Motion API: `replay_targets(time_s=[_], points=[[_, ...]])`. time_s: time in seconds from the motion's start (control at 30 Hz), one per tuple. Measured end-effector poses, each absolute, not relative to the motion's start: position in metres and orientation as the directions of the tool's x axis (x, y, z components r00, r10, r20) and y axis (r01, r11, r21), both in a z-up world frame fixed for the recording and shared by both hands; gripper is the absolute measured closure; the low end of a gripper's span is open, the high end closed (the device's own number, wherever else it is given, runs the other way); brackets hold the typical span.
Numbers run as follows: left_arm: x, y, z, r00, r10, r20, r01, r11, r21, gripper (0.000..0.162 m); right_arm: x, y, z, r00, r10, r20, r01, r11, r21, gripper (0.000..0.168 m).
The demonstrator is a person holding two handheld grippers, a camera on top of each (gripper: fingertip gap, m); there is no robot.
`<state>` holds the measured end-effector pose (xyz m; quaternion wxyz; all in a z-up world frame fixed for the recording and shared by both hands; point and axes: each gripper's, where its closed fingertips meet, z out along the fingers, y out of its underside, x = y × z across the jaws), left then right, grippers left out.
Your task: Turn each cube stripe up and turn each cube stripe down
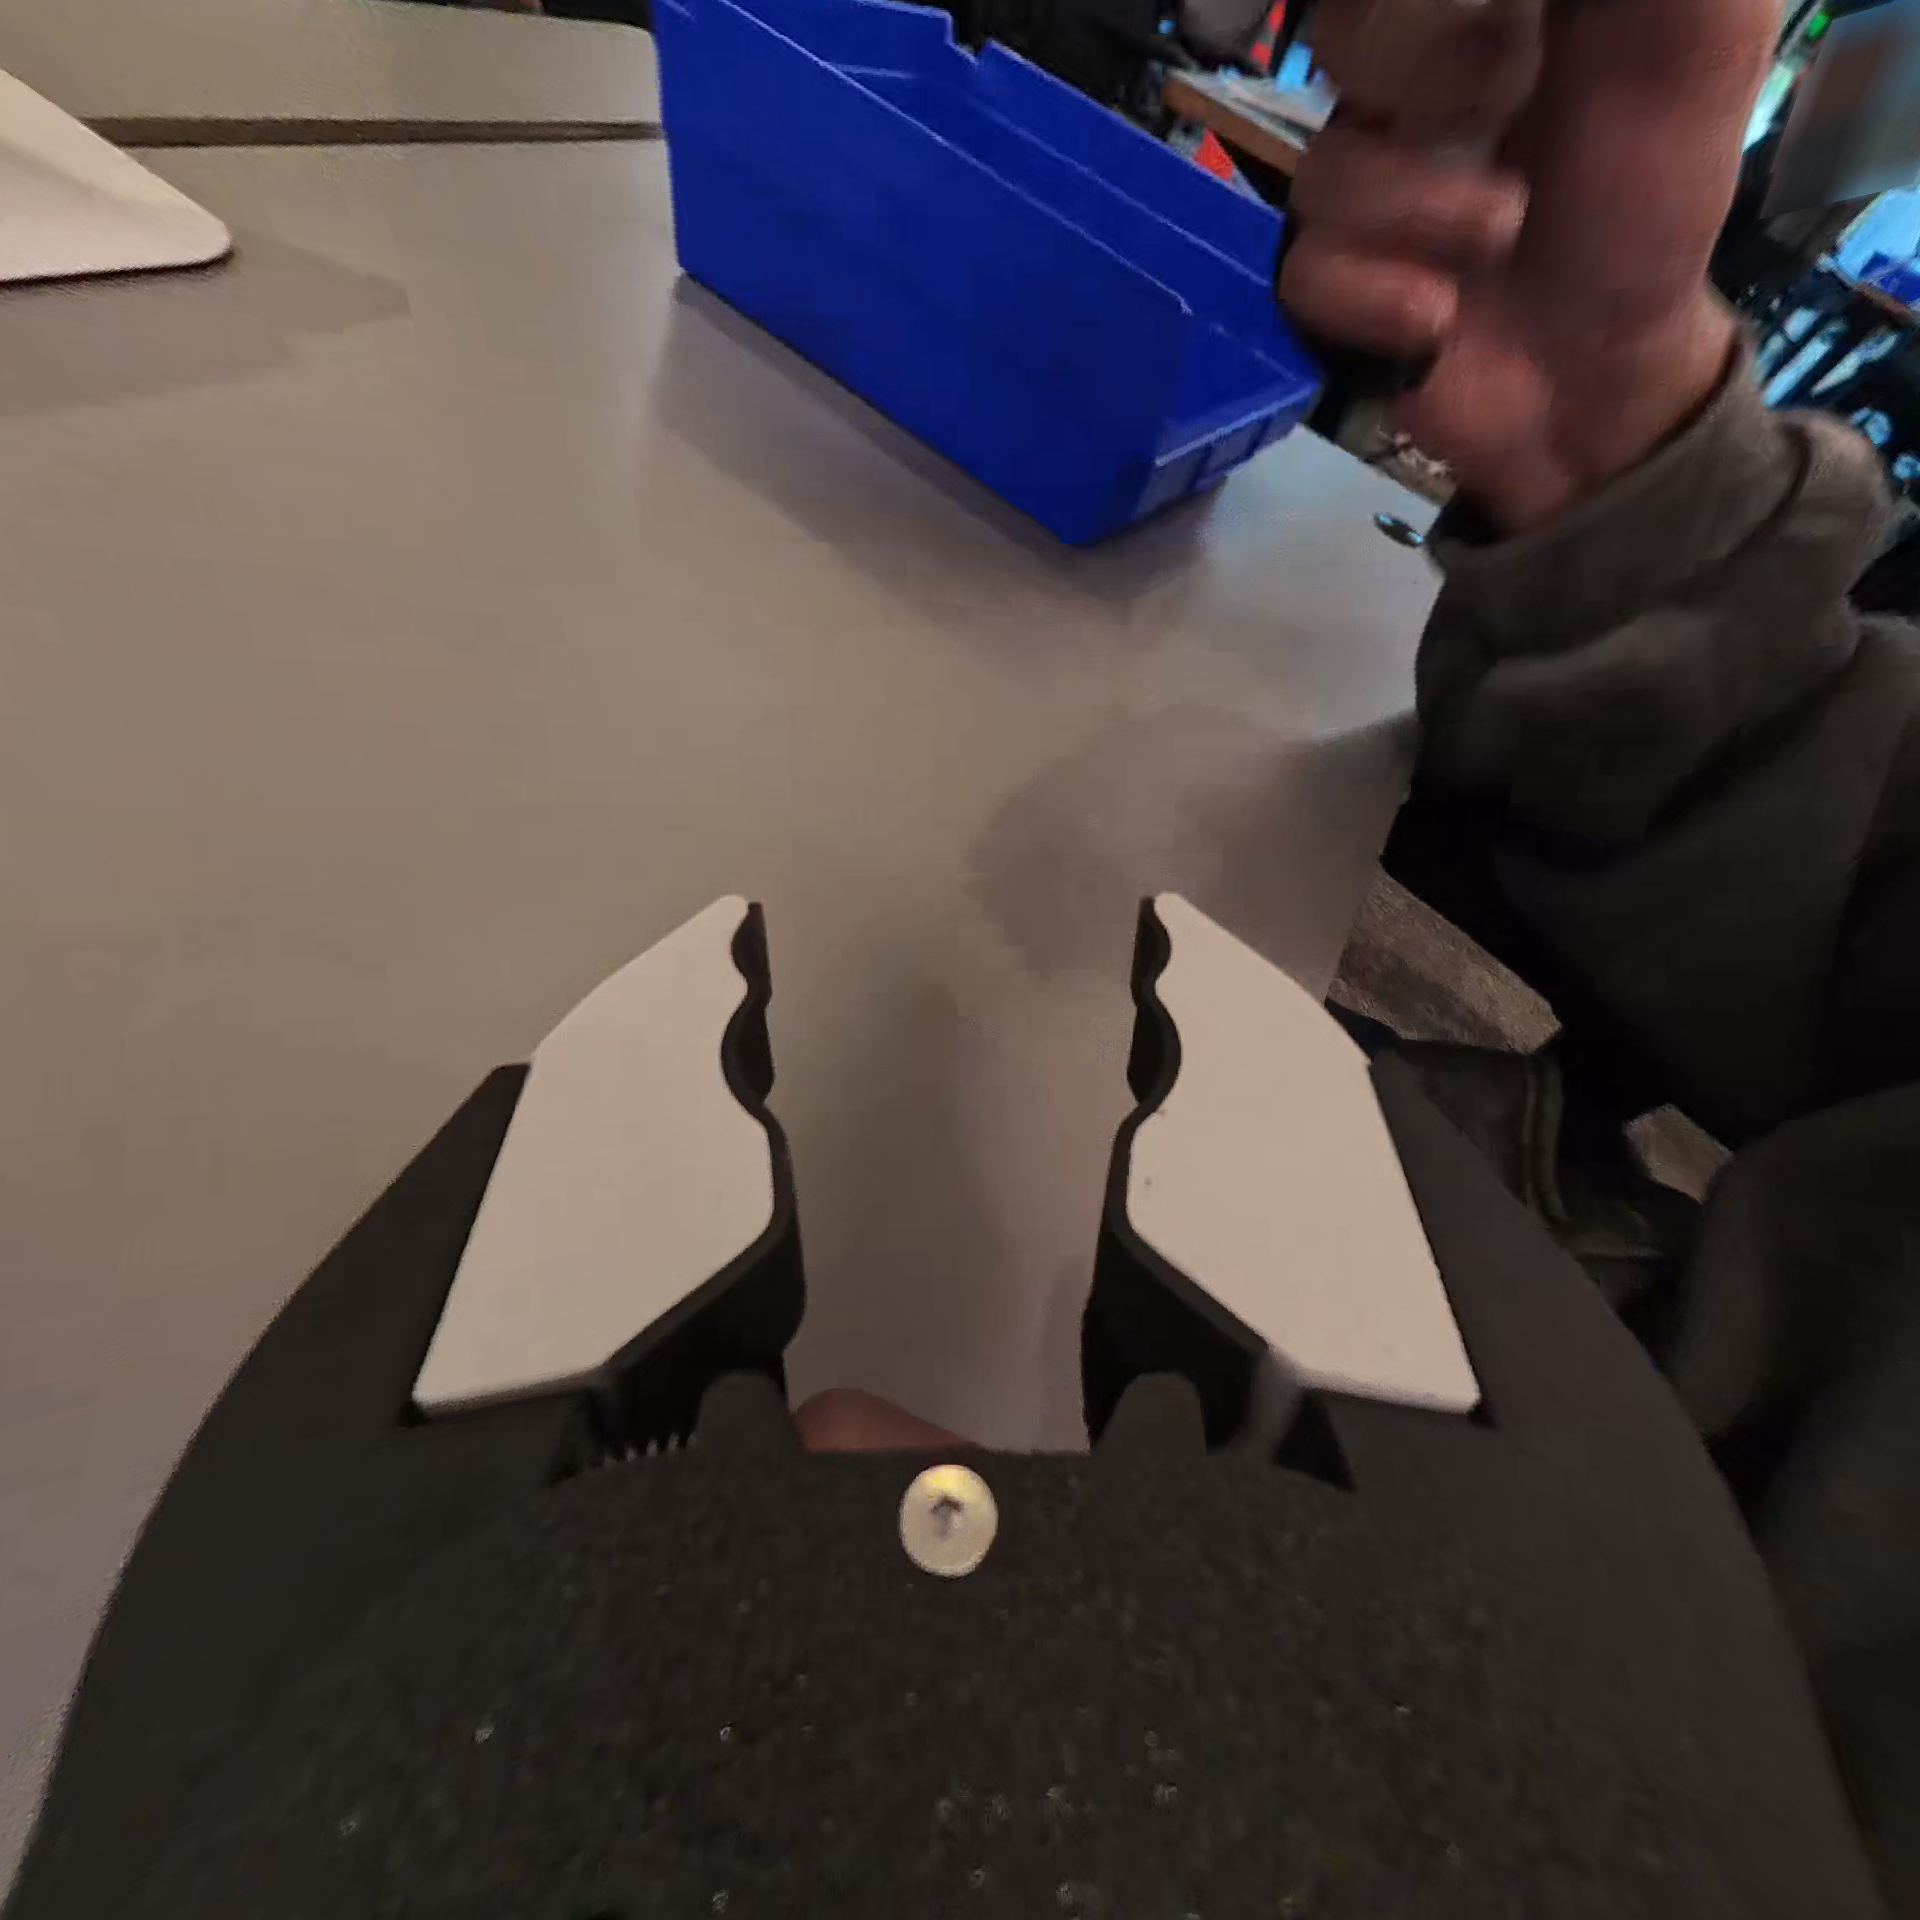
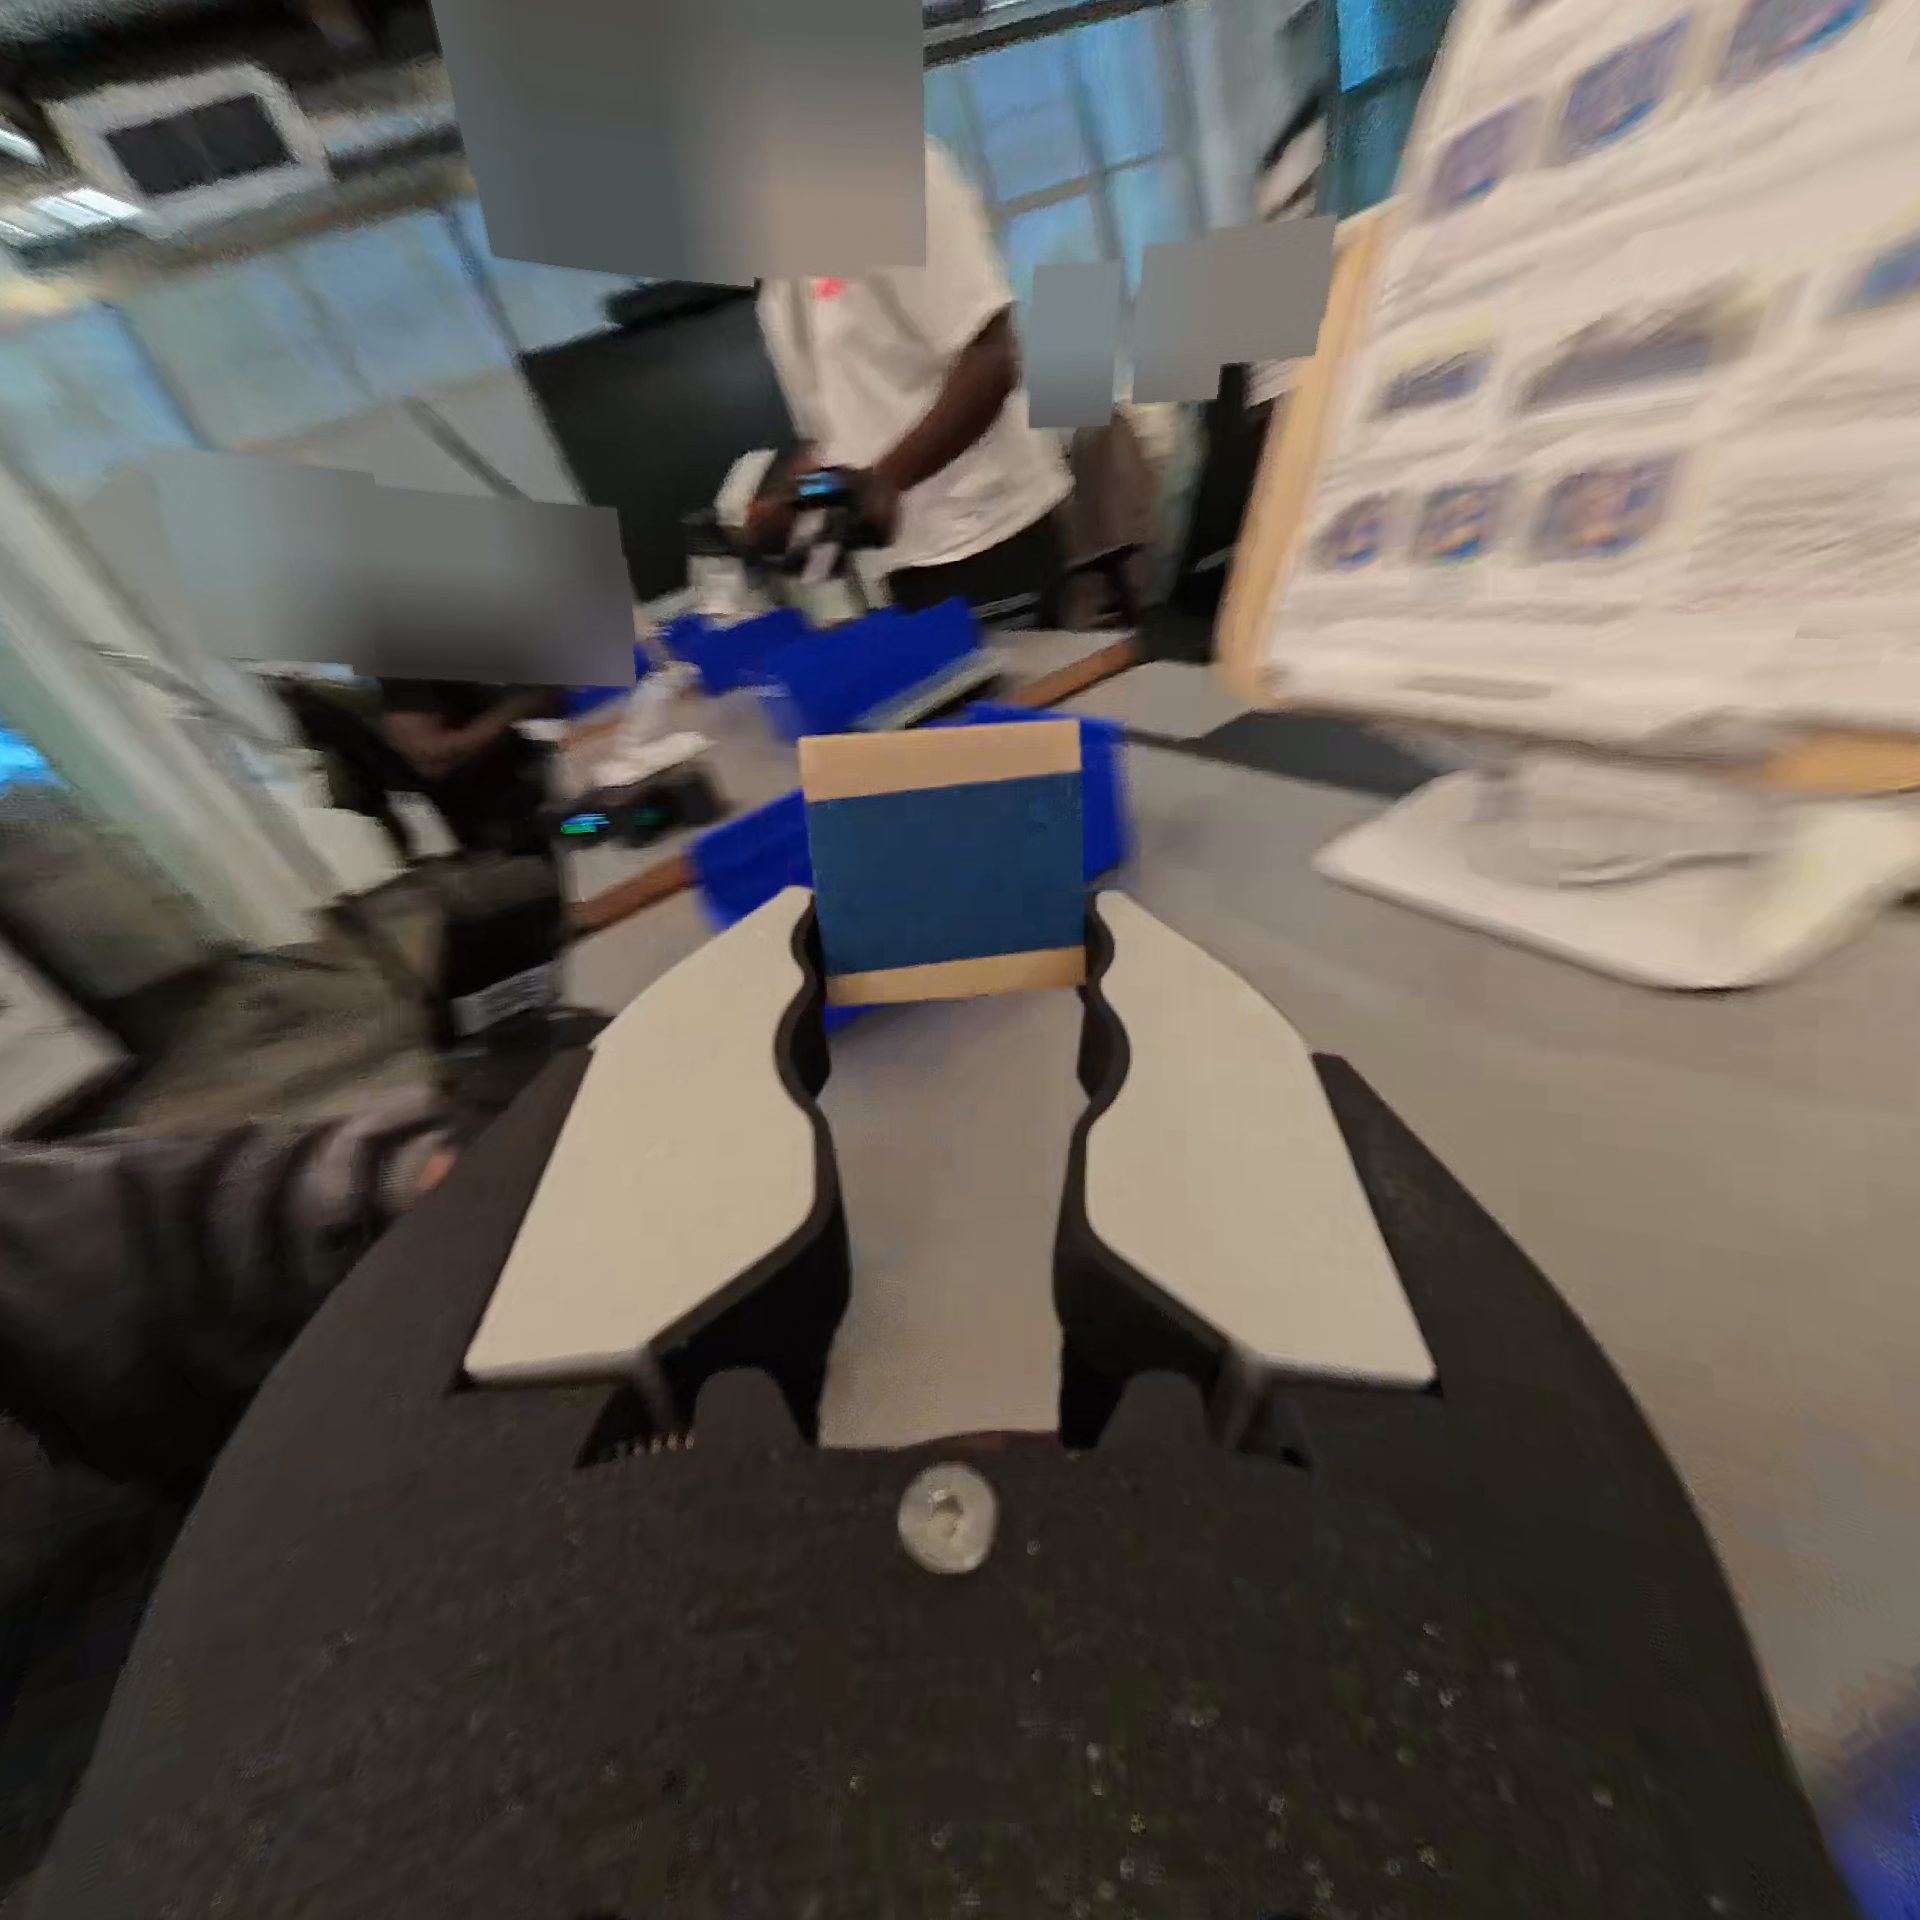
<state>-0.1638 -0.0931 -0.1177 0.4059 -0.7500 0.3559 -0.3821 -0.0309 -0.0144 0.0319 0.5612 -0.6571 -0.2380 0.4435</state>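
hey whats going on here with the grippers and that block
A person is working with two hand-held grippers at a grey table. The right gripper is clamped on a wooden cube, held up with its blue stripe facing the camera. The left gripper is open and empty above the table, near a blue bin.

Room behind the cube [image 2: 945, 857] motion-blurred; cube's lower corners hidden behind jaws; blue bin [image 1: 966, 270] cut off at top edge.
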Motion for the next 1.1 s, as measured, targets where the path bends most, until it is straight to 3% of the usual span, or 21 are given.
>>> replay_targets(time_s=[0.13,0.33,0.47,0.6,0.77,0.87,0.97,1.03,1.1], points=[[-0.164,-0.095,-0.125,0.454,-0.858,0.240,-0.276,-0.392,-0.877,0.097,0.086,0.014,0.047,0.827,0.525,-0.199,-0.101,-0.210,-0.973,0.123],[-0.166,-0.102,-0.116,0.441,-0.880,0.177,-0.298,-0.329,-0.896,0.099,0.195,0.037,-0.039,0.975,0.124,-0.185,-0.089,-0.544,-0.834,0.122],[-0.165,-0.105,-0.117,0.443,-0.887,0.134,-0.325,-0.298,-0.898,0.100,0.187,0.049,-0.115,0.975,0.098,-0.201,-0.054,-0.770,-0.636,0.122],[-0.163,-0.110,-0.122,0.429,-0.894,0.129,-0.356,-0.298,-0.885,0.100,0.177,0.054,-0.156,0.987,0.129,-0.094,0.070,-0.879,-0.471,0.122],[-0.162,-0.110,-0.127,0.428,-0.895,0.124,-0.377,-0.301,-0.876,0.099,0.177,0.056,-0.178,0.993,0.117,-0.028,0.098,-0.923,-0.373,0.122],[-0.164,-0.107,-0.128,0.444,-0.886,0.136,-0.370,-0.319,-0.873,0.092,0.175,0.055,-0.179,0.991,0.131,-0.028,0.111,-0.920,-0.375,0.121],[-0.164,-0.106,-0.128,0.444,-0.882,0.156,-0.363,-0.336,-0.869,0.092,0.174,0.052,-0.153,0.988,0.142,-0.065,0.097,-0.888,-0.449,0.104],[-0.165,-0.105,-0.126,0.448,-0.882,0.149,-0.359,-0.330,-0.873,0.092,0.179,0.044,-0.104,0.989,0.141,-0.039,0.095,-0.822,-0.561,0.106],[-0.167,-0.103,-0.125,0.458,-0.879,0.132,-0.359,-0.319,-0.877,0.092,0.172,0.034,-0.036,0.984,0.178,0.012,0.128,-0.660,-0.741,0.110]])
